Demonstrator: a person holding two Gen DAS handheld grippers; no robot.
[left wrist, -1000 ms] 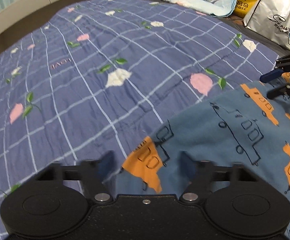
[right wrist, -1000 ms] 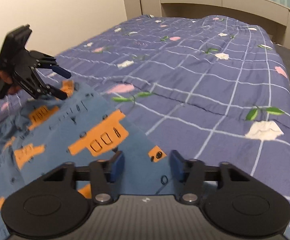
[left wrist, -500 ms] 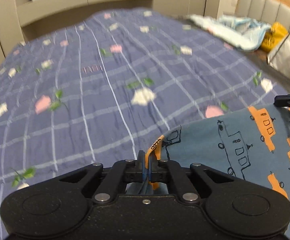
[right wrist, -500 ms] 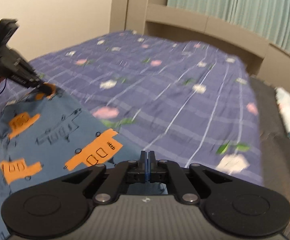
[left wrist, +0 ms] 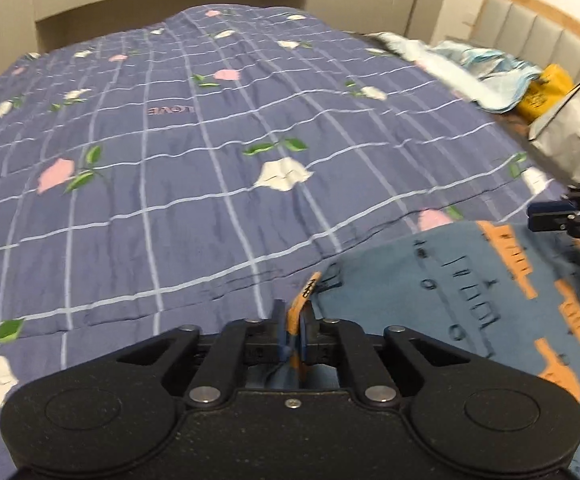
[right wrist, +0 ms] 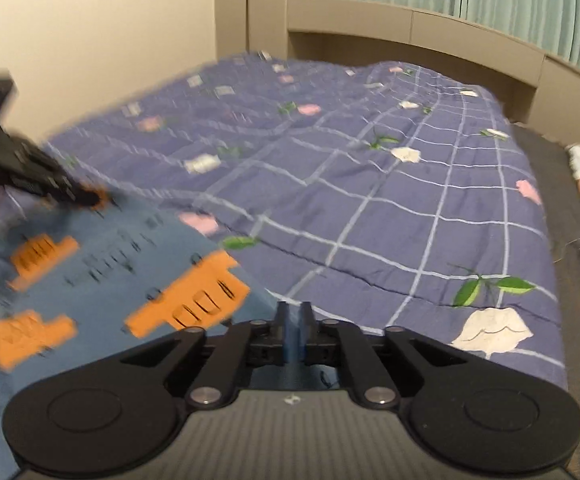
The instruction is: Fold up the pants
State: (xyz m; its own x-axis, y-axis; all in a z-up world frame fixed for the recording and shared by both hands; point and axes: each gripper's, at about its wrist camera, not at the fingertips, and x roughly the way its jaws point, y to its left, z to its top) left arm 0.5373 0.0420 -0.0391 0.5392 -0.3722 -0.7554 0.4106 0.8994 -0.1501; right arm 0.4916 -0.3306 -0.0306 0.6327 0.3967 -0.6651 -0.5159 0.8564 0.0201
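Note:
The pants (left wrist: 450, 296) are blue with orange and black vehicle prints and lie on the bed's near part. My left gripper (left wrist: 294, 326) is shut on one corner of the pants edge, lifting it. My right gripper (right wrist: 293, 322) is shut on the other corner of the pants (right wrist: 89, 264). Each gripper shows in the other's view: the right one at the far right of the left wrist view (left wrist: 558, 220), the left one at the far left of the right wrist view (right wrist: 85, 198), both clamped on the raised edge.
A purple checked quilt (left wrist: 209, 168) with flower prints covers the bed. A light blue cloth (left wrist: 478, 68), a yellow bag (left wrist: 546, 92) and a white bag (left wrist: 578, 136) lie by the headboard. A wooden ledge (right wrist: 430, 36) and curtains run along the far side.
Both grippers closed from open onto the pants edge and have lifted it. Both views now tilt up higher over the bed.

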